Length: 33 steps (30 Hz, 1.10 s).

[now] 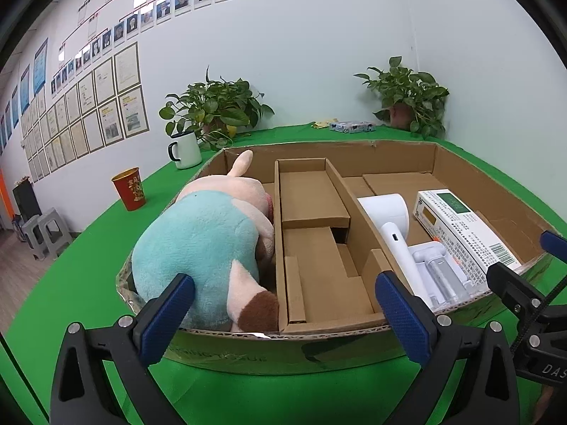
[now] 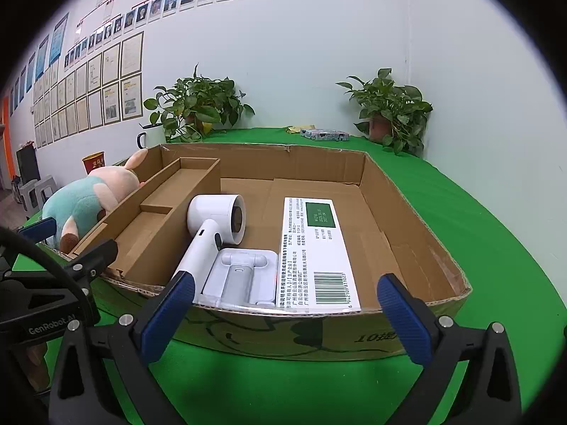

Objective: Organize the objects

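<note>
A: Fingers (image 2: 170,315) on the right gripper (image 2: 287,318) spread wide, empty; left gripper (image 1: 283,318) gapes too, both short of the cardboard box (image 2: 418,212).
B: Contents?
A: Plush toy (image 1: 205,248) left bay, hair dryer (image 2: 212,226), white stand (image 2: 241,276) and carton (image 2: 315,248) right bay. Sorted by size, looks like.

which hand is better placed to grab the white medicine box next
Right, probably. The right gripper is open and faces the medicine box over the carton's near wall; the left gripper faces the middle insert.
</note>
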{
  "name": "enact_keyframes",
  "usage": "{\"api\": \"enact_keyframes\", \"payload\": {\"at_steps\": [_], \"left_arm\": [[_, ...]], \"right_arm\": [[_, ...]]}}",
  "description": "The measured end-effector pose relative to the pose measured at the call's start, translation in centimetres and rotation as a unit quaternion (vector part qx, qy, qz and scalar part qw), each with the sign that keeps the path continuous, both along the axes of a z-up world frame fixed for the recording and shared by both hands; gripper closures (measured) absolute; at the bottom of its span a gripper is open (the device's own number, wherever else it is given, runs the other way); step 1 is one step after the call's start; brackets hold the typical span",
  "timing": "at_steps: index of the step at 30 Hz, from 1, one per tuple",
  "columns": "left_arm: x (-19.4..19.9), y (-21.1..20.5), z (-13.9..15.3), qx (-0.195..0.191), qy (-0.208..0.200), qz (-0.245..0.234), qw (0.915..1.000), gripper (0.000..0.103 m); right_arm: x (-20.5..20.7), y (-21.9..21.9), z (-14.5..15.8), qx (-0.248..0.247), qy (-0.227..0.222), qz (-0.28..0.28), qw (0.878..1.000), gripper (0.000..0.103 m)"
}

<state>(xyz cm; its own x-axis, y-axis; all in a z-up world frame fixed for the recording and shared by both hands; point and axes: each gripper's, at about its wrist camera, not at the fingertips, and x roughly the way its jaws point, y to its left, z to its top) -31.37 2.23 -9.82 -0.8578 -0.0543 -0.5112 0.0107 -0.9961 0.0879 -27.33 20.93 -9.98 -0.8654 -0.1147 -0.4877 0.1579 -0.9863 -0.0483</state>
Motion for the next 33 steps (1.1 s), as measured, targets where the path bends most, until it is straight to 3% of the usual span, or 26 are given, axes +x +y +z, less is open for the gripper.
{"api": "enact_keyframes", "payload": {"at_steps": [33], "left_arm": [[-0.73,-0.20,-0.20,-0.003,-0.003,0.005,1.0000,0.000]], "right_arm": [[0.20,0.09,0.04,-0.003,0.000,0.002,1.000,0.001]]}}
